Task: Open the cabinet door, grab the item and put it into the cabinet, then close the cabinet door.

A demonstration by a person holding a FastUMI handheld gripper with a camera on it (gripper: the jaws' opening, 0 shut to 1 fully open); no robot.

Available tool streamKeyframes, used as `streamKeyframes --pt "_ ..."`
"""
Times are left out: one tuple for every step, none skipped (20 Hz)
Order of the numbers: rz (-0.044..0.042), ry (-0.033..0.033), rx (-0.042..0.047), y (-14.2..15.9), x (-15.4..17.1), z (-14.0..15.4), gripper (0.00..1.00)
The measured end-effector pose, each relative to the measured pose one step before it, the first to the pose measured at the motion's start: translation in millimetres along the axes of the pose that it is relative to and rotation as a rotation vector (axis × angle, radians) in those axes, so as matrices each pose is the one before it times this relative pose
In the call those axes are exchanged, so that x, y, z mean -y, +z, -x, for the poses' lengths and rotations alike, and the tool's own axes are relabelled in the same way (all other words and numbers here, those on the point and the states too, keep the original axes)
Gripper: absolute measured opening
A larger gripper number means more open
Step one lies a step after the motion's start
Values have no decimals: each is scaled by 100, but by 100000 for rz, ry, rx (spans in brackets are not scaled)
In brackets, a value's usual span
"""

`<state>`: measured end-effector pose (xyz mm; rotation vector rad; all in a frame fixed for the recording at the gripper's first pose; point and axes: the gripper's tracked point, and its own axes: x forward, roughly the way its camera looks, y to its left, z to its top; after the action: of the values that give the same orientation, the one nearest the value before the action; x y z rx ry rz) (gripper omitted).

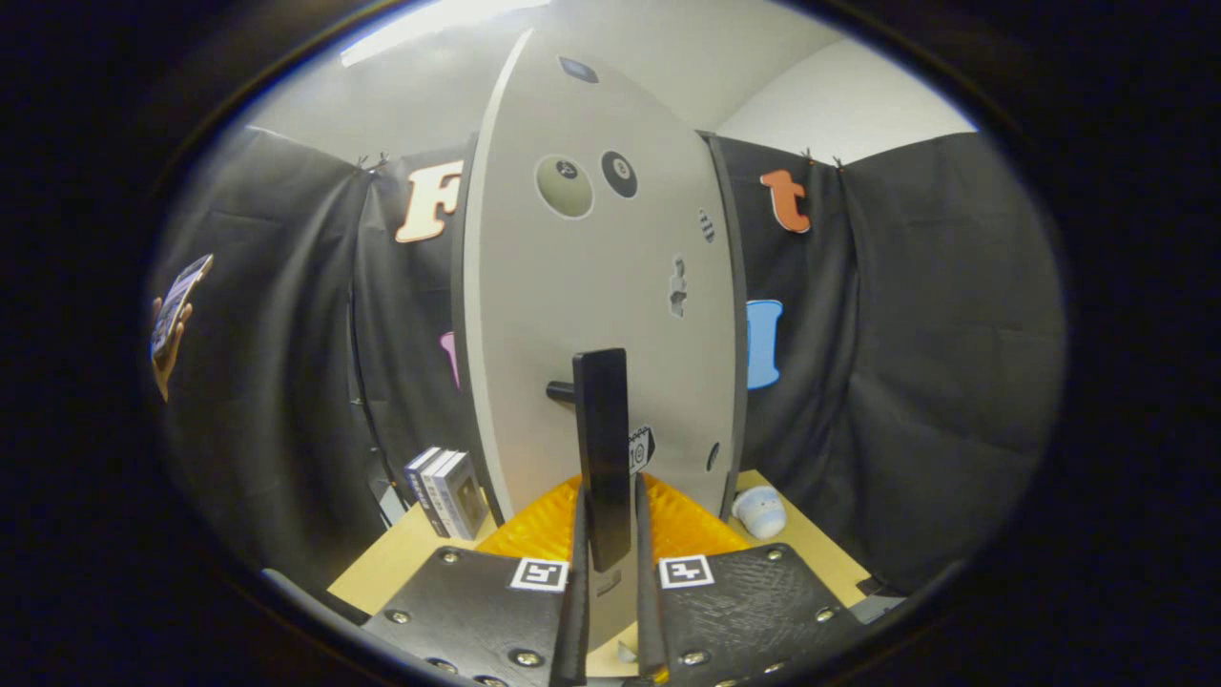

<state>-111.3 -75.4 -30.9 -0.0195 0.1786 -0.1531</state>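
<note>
The cabinet door [591, 286] stands right in front of me, a pale grey panel with several small stickers, its pale left edge and dark right edge both showing. Its black upright handle [603, 429] sticks out from the lower middle of the panel. My gripper [610, 491] has the lower end of the handle between its fingers, one finger [579, 563] on each side, both tight against it. A small white and pale blue soft item [760, 510] lies on the wooden table [820, 544] just right of the door's foot. The cabinet's inside is hidden behind the door.
An orange ribbed mat [544, 525] lies on the table under the door. Several small boxes [444, 491] stand upright left of the door. Black cloth walls close in on both sides. At the far left a person's hand holds a phone [176, 305].
</note>
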Motion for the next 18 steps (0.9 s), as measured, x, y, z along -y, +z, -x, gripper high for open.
streamKeyframes --pt "-444 -1603 -66 61 722 353 21" --pt "-347 -1212 141 -101 570 316 21" --pt "-86 -1107 -23 32 553 297 21" --pt "-207 -822 -107 0 504 104 20" --pt "-526 -745 -187 16 411 235 20" --pt "-549 -639 110 86 361 83 20" --pt "-540 -673 257 130 489 122 20" --pt "-180 -867 198 13 368 65 20" --pt "316 -1095 257 41 477 133 20" --pt "641 -1265 249 -24 599 141 20" --pt "616 -765 45 15 460 84 20" --pt "248 -537 -29 19 490 110 20" --pt "-116 -209 -155 111 443 143 20" --pt "-386 -28 -144 49 378 84 20" --pt "-596 -204 -180 139 480 -6 20" --pt "-625 -503 133 -87 580 92 20" --pt "-94 -855 108 51 584 20 20" --pt "335 -1181 231 -52 654 43 20"
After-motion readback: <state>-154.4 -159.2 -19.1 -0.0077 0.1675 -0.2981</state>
